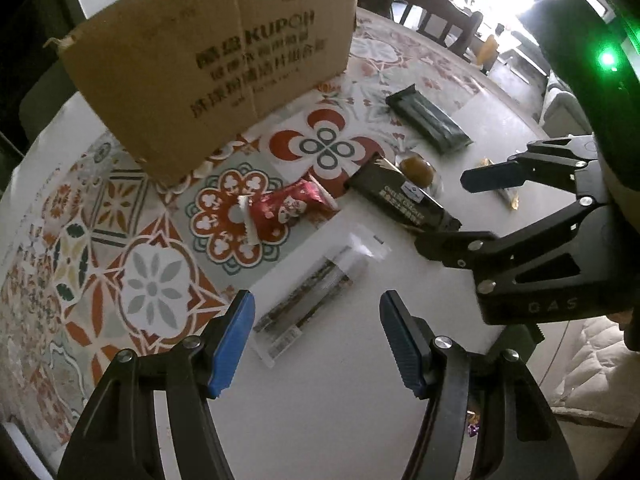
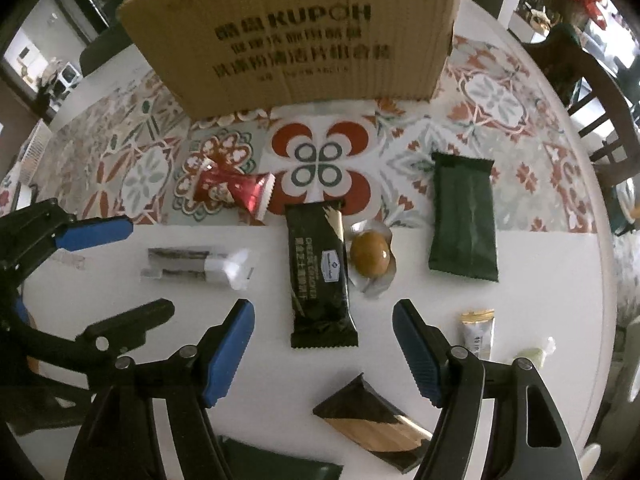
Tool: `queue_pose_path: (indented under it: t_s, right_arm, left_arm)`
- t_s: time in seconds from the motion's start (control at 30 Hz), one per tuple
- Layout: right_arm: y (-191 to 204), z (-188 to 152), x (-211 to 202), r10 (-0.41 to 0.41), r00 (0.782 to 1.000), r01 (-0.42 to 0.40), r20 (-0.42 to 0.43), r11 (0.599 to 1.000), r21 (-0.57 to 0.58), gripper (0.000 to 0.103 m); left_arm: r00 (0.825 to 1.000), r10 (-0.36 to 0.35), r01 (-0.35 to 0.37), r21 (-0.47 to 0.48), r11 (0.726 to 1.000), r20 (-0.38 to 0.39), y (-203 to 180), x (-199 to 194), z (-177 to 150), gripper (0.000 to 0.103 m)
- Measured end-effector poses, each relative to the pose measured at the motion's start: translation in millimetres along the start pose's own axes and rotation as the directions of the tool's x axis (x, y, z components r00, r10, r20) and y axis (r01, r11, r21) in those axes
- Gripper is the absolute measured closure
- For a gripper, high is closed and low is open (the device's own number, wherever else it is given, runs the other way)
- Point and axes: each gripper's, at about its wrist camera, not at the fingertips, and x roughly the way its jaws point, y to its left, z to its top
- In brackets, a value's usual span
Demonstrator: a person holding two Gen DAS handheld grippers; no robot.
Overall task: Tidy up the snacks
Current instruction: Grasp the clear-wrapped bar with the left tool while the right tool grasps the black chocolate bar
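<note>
2 open grippers, left gripper (image 1: 316,340) and right gripper (image 2: 324,350), above scattered snacks (image 2: 320,272).

A cardboard box (image 2: 296,36) stands at the back of the table (image 2: 460,288), on the patterned mat (image 2: 500,108). Before it, left to right, lie a seaweed stick (image 2: 196,266), a cheese cracker pack (image 2: 320,276), a wrapped egg (image 2: 370,258) just beside it, and a sealed pouch (image 2: 464,216).

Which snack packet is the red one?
The shiny red packet lying on the patterned mat, left of the black cracker packet. The other wrappers are black, green or clear.
</note>
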Motion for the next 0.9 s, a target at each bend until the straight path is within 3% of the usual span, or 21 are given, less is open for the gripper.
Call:
queue_pose_path:
  t_s: [0.33, 0.4, 0.53, 0.63, 0.67, 0.77, 0.83, 0.9]
  right_arm:
    - [2.1, 3.6, 15.1, -0.009, 1.0, 0.009, -0.024, 1.0, 0.016, 0.031]
    - [1.2, 5.2, 17.3, -0.01, 1.0, 0.011, -0.028, 1.0, 0.02, 0.037]
    - [4.3, 10.2, 23.3, -0.019, 0.999, 0.02, -0.033, 0.999, 0.028, 0.038]
    - [6.6, 12.7, 25.1, -0.025, 0.999, 0.026, -0.032, 0.999, 0.02, 0.038]
    - [7.9, 13.5, 25.8, -0.033, 0.999, 0.034, -0.029, 0.999, 0.017, 0.041]
    - [12.4, 14.6, 26.7, -0.053, 0.999, 0.053, -0.012, 0.999, -0.011, 0.051]
    - [13.9, 14.8, 26.8, -0.066, 0.998, 0.066, -0.006, 0.997, -0.029, 0.055]
    - [17.5, 15.8, 27.9, -0.084, 0.996, 0.084, 0.009, 0.995, -0.044, 0.067]
  left_arm:
    - [0.999, -0.011, 0.011, -0.002, 1.0, -0.036, 1.6, 21.9, 2.3, 0.039]
    - [0.999, -0.007, 0.007, -0.007, 1.0, -0.042, 1.4, 25.6, 1.5, 0.039]
    - [0.998, -0.02, 0.017, -0.043, 0.999, -0.051, 2.7, 32.2, 2.8, 0.041]
    - [0.999, -0.012, 0.009, -0.055, 0.998, -0.049, 1.5, 34.7, 4.5, 0.054]
    - [0.999, -0.012, 0.009, -0.061, 0.998, -0.05, 1.5, 35.6, 5.0, 0.054]
    - [0.999, -0.004, 0.001, -0.067, 0.998, -0.039, -0.1, 35.5, 5.9, 0.062]
    - [0.999, -0.005, 0.002, -0.076, 0.997, -0.033, -1.4, 35.4, 6.2, 0.072]
    - [1.0, -0.009, 0.006, -0.104, 0.995, -0.025, 0.0, 34.6, 5.4, 0.076]
